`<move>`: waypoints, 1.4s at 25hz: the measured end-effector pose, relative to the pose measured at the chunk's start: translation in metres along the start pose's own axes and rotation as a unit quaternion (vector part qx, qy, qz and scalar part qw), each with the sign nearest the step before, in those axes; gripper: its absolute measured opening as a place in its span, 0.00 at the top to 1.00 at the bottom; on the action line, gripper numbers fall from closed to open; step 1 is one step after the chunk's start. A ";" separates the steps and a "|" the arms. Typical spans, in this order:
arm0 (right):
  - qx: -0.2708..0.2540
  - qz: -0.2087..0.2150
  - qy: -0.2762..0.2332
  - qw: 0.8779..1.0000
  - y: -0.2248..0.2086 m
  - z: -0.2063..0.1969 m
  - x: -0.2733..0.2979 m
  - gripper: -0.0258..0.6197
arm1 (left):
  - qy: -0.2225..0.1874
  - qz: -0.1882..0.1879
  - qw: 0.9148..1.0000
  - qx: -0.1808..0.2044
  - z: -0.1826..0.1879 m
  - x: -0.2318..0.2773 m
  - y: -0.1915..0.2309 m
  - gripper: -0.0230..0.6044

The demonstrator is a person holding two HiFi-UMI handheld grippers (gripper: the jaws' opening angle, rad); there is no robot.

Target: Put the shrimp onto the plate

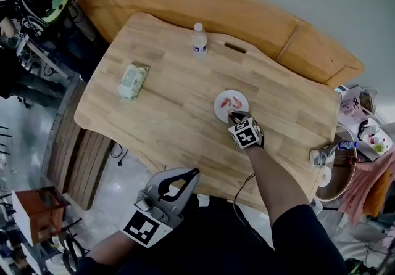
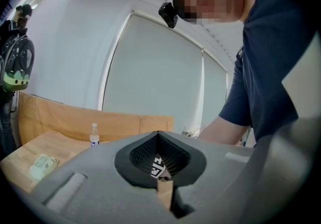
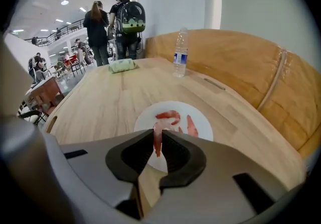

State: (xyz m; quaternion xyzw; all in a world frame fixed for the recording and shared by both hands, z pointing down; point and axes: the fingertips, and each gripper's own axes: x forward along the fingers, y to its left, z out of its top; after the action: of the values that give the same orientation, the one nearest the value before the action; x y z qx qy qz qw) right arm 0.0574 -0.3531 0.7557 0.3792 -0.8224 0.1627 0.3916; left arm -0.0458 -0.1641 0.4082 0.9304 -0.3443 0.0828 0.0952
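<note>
While your right gripper (image 3: 156, 136) is clamped on a shrimp (image 3: 158, 126), with the pink body hanging pinched between the jaws, you are at the placing step of the task. That shrimp hangs right over the near part of the white plate (image 3: 145, 117), where two more shrimps (image 3: 168, 115) already lie towards the middle and the far side. From the head view, the right gripper (image 1: 237, 118) sits at the plate's (image 1: 222, 110) near edge, so I judge the carry to be over and only the release to remain. The next move calls for a small drop towards the plate and a gentle parting of the jaws, so the shrimp lands on bare white and not on its neighbours or over the rim. Your left gripper (image 1: 196, 172) is held back by your body, off the bench (image 1: 173, 113), with its jaws together on nothing. A water bottle (image 1: 198, 39) stands at the far side of the bench, and a pack of wipes (image 1: 133, 80) lies off to the left, both well apart from the plate. Nothing stands in your way. People stand beyond the bench's far left corner, clear of the work.
</note>
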 end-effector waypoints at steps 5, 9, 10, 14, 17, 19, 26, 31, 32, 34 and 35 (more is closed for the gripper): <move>-0.014 0.005 0.024 1.000 -0.005 -0.007 0.018 0.87 | 0.002 0.006 1.000 0.003 -0.002 0.003 0.005 0.97; 0.000 0.010 0.030 1.000 -0.007 -0.013 0.027 0.87 | 0.001 0.013 1.000 -0.008 -0.004 0.001 0.009 0.97; 0.008 0.010 0.028 1.000 -0.009 -0.013 0.029 0.87 | 0.002 0.014 1.000 -0.010 -0.004 0.001 0.010 0.97; 0.019 0.009 0.020 1.000 -0.011 -0.012 0.032 0.86 | 0.003 0.017 1.000 -0.012 -0.006 -0.002 0.010 0.97; 0.025 0.008 0.023 0.999 -0.012 -0.010 0.032 0.85 | 0.004 0.013 1.000 -0.013 -0.006 -0.002 0.010 0.97; 0.031 0.003 0.019 0.999 -0.014 -0.009 0.030 0.80 | 0.005 0.010 1.000 -0.012 -0.005 -0.003 0.009 0.97; 0.050 -0.003 -0.030 0.998 -0.002 0.007 -0.018 0.79 | -0.007 -0.008 1.000 -0.009 -0.001 -0.007 0.000 0.97; 0.052 0.009 -0.110 0.993 0.041 0.036 -0.095 0.79 | -0.024 -0.027 0.999 -0.006 0.004 -0.012 -0.009 0.97; 0.046 0.012 -0.124 0.991 0.051 0.041 -0.111 0.79 | -0.027 -0.032 0.999 -0.005 0.005 -0.013 -0.011 0.97; 0.034 0.016 -0.150 0.988 0.070 0.052 -0.142 0.79 | -0.032 -0.040 0.999 -0.002 0.007 -0.014 -0.015 0.97; 0.030 0.017 -0.161 0.986 0.078 0.058 -0.157 0.79 | -0.034 -0.044 0.998 -0.001 0.008 -0.015 -0.018 0.97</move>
State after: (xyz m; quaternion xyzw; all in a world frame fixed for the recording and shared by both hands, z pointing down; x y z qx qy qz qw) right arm 0.0321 -0.2561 0.6009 0.3981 -0.8759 0.1303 0.2394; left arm -0.0449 -0.1429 0.3952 0.9469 -0.3060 0.0467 0.0875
